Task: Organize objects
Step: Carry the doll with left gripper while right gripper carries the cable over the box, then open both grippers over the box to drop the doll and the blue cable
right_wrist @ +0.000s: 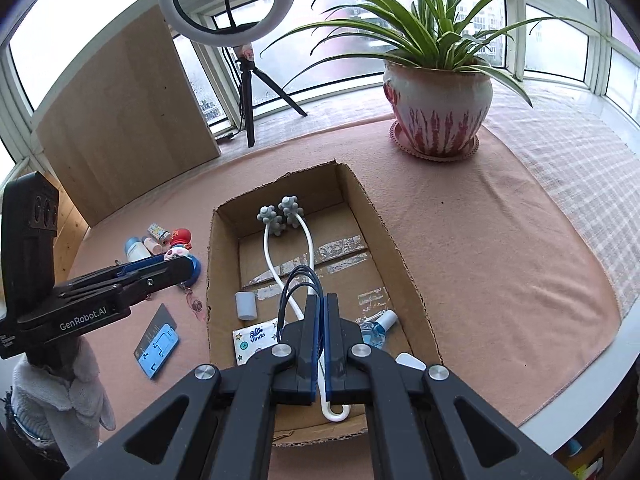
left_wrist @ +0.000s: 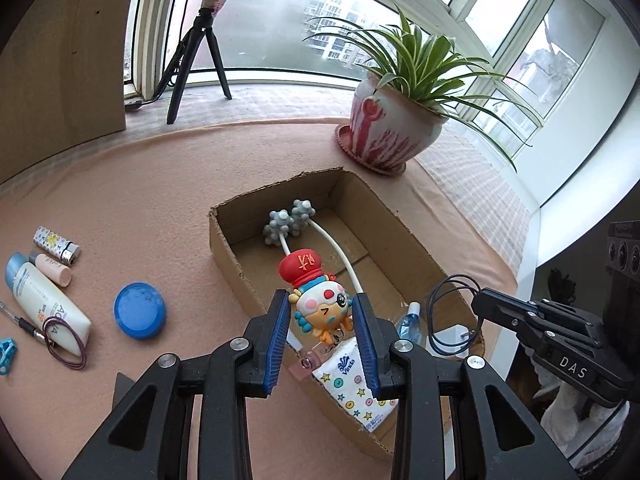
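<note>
Left of the left tongs (left_wrist: 322, 312), on the pink cloth (left_wrist: 160, 184): tubes (left_wrist: 44, 300), blue lid (left_wrist: 139, 310). Left tongs clamp a toy (left_wrist: 320, 300) over the box (left_wrist: 228, 240), pads on both its sides. Below them in the box: massager (left_wrist: 290, 222), tissues (left_wrist: 352, 380). Right tongs (right_wrist: 322, 320), jaws pressed together, pinch a dark hair tie (right_wrist: 298, 280) above the box, bottle (right_wrist: 376, 330) just right.

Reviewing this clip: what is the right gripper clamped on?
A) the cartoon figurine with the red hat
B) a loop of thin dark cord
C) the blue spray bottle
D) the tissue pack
B: the right gripper is shut on the thin dark cord looping up from its pads; the figurine sits in the left gripper.
</note>
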The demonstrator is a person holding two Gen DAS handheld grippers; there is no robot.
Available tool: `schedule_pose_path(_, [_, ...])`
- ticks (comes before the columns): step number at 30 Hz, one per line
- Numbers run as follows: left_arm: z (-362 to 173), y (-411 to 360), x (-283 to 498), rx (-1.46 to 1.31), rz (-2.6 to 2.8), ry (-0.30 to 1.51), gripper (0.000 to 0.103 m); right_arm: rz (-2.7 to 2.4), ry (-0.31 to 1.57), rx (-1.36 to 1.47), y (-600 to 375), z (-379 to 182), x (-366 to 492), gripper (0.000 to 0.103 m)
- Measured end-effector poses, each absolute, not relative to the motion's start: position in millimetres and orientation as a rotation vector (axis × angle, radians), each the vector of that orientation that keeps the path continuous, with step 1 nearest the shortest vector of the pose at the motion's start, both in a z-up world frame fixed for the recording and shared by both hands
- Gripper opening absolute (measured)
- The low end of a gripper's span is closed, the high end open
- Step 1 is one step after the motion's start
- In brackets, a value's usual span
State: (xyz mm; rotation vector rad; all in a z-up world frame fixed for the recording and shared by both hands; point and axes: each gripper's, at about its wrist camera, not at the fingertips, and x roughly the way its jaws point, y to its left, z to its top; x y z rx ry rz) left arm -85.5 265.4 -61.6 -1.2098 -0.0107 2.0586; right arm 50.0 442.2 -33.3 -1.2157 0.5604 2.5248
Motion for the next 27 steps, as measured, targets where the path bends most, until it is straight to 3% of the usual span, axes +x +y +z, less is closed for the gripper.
schedule_pose_path(7, [-64, 286, -83, -1.206, 2.046, 0.003, 0.036, 2.521, 0.574, -1.228, 456, -39, 52, 0.002])
schedule_pose_path(8, [-65, 287, -84, -1.214, 2.047, 0.002, 0.043, 2.524, 0.578, -1.235, 457, -40, 51, 0.002])
schedule_pose_path(9, [-65, 287, -85, -1.225, 2.048, -0.003, 0.059, 2.537, 0.585, -1.253, 457, -42, 50, 0.003])
schedule_pose_path(11, [-63, 285, -85, -1.21, 2.063, -0.013, 0.065, 2.558, 0.583, -1.295, 454, -45, 47, 0.007])
schedule_pose_path(12, [-63, 284, -85, -1.205, 2.07, -0.006, 0.065, 2.553, 0.567, -1.315, 452, -46, 45, 0.024])
schedule_pose_path(13, [-62, 282, -85, -1.203, 2.077, -0.002, 0.065, 2.544, 0.546, -1.32, 449, -48, 44, 0.048])
schedule_pose_path(15, [-62, 278, -87, -1.205, 2.086, 0.001, 0.065, 2.55, 0.506, -1.277, 445, -46, 45, 0.062])
schedule_pose_path(27, [-67, 215, -103, -1.262, 2.172, -0.047, 0.065, 2.578, 0.509, -1.246, 434, -37, 34, 0.062])
